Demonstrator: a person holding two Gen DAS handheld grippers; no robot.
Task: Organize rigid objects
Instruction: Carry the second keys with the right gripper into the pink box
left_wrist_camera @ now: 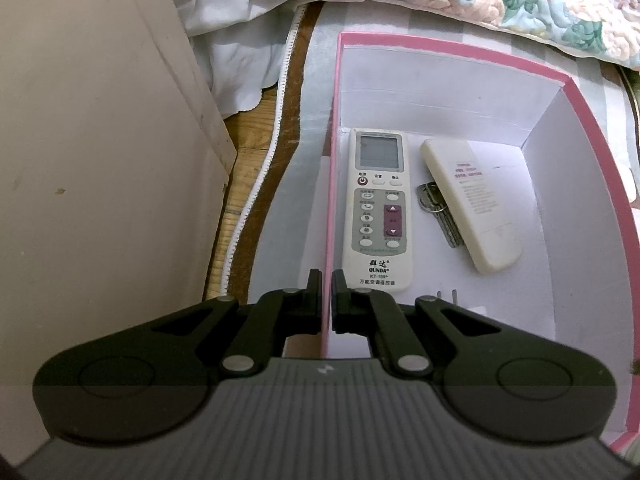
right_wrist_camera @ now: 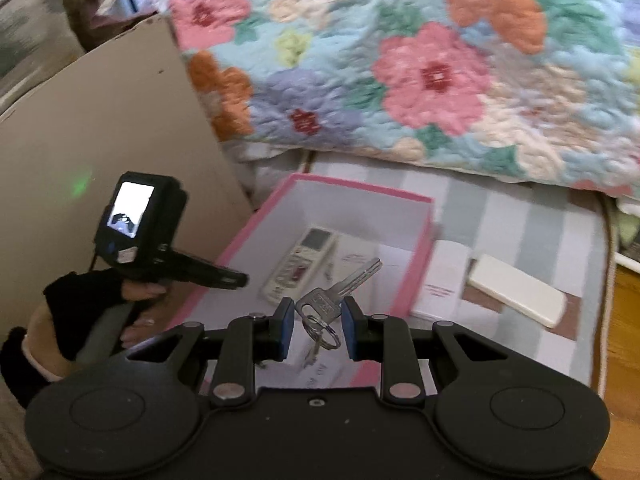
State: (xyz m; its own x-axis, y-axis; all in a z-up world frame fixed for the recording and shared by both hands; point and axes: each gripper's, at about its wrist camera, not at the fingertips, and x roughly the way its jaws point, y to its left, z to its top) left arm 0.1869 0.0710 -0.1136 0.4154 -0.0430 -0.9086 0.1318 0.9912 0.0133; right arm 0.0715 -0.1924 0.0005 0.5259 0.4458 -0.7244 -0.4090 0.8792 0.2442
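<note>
A pink box [left_wrist_camera: 452,50] with white walls lies on the bed. In it lie a white QUNDA remote [left_wrist_camera: 378,208], a cream remote [left_wrist_camera: 470,204] and a bunch of keys [left_wrist_camera: 438,210]. My left gripper [left_wrist_camera: 327,280] is shut on the box's near-left pink wall. In the right wrist view my right gripper [right_wrist_camera: 318,312] holds a silver key [right_wrist_camera: 344,284] on a ring above the box [right_wrist_camera: 360,190]. Its jaws touch the key's head. The white remote [right_wrist_camera: 300,264] shows there too.
A flowered quilt [right_wrist_camera: 400,60] lies beyond the box. A beige board [left_wrist_camera: 100,140] stands at the left. To the right of the box lie a white box [right_wrist_camera: 440,280] and a cream flat object [right_wrist_camera: 520,290] on a striped sheet [right_wrist_camera: 520,220].
</note>
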